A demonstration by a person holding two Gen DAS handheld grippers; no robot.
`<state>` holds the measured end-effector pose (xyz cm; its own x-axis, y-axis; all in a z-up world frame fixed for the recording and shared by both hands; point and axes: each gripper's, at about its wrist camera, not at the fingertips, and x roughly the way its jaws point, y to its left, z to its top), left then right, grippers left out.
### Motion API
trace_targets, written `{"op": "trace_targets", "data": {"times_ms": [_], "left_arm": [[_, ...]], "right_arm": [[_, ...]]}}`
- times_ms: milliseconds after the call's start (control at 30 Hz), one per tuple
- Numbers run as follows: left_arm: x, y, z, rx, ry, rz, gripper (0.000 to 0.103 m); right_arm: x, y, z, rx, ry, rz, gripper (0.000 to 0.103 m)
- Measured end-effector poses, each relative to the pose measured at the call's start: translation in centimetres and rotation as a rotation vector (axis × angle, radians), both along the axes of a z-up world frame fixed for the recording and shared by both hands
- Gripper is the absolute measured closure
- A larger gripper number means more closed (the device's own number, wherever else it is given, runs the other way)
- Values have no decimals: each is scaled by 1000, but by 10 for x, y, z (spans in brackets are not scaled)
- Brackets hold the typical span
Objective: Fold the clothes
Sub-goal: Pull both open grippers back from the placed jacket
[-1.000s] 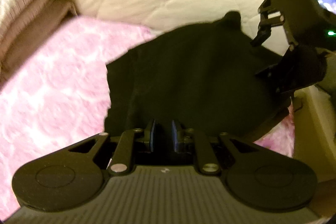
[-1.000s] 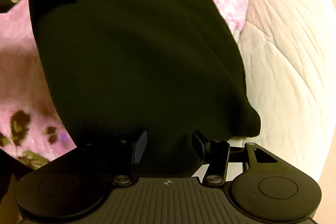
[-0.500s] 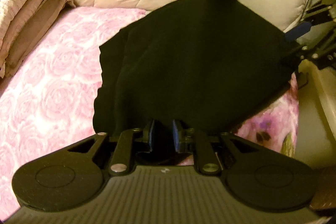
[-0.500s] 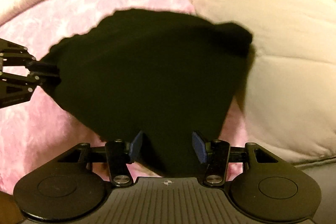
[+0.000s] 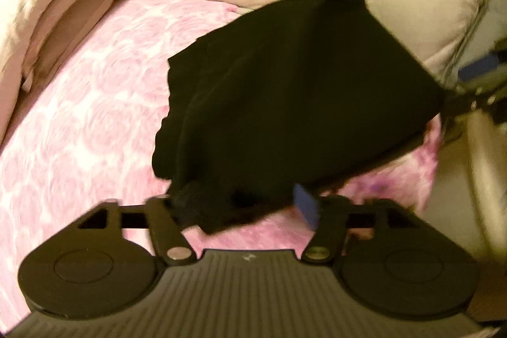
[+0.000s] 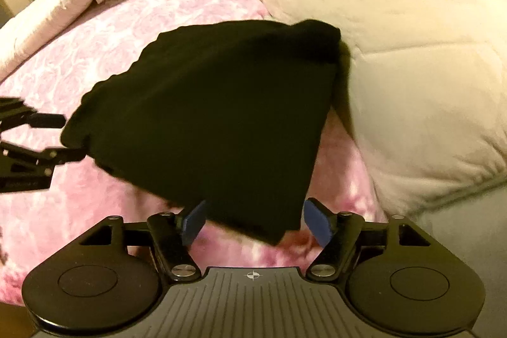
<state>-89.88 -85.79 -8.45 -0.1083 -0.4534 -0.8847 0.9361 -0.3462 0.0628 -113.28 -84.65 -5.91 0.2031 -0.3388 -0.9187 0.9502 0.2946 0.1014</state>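
Note:
A black garment (image 5: 294, 91) lies folded on the pink floral bedspread (image 5: 82, 129), its far corner resting against a cream quilt. My left gripper (image 5: 239, 201) is low over the garment's near corner. Its jaws are opening, and the loose corner lies between them with the blue pad (image 5: 305, 206) clear of the cloth. In the right wrist view the same garment (image 6: 215, 116) reaches down to my right gripper (image 6: 256, 217). Those jaws are opening too, with both blue pads (image 6: 193, 222) standing off the cloth's corner. The left gripper (image 6: 68, 137) shows spread at the garment's left corner.
A puffy cream quilt (image 6: 396, 53) fills the far right of the bed. Folded beige and brown blankets (image 5: 54, 5) are stacked at the far left. The right gripper (image 5: 456, 87) pokes in at the bed's right edge, where the floor (image 5: 459, 179) begins.
Both grippers' jaws have spread wide. The left one has let go of the garment's corner and drawn back a little. The garment has dropped flat onto the bedspread.

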Motion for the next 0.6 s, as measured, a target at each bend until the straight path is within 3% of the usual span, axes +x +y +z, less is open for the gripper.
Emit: {"op": "trace_targets", "data": {"times_ms": [67,133,367,600], "left_arm": [[2,10,11,-12,37,63,13],[4,21,21,-28,64,124,6],[7,49,35,17,85,209,2],[25,69,46,-8,102,315,2]], "right_arm": [[1,4,7,16,-6,-10,28],[2,10,14,19,-6,-14,27],[14,38,34,14,-11,-9,25],[27,76,52,-4,-14,-44,25]]}}
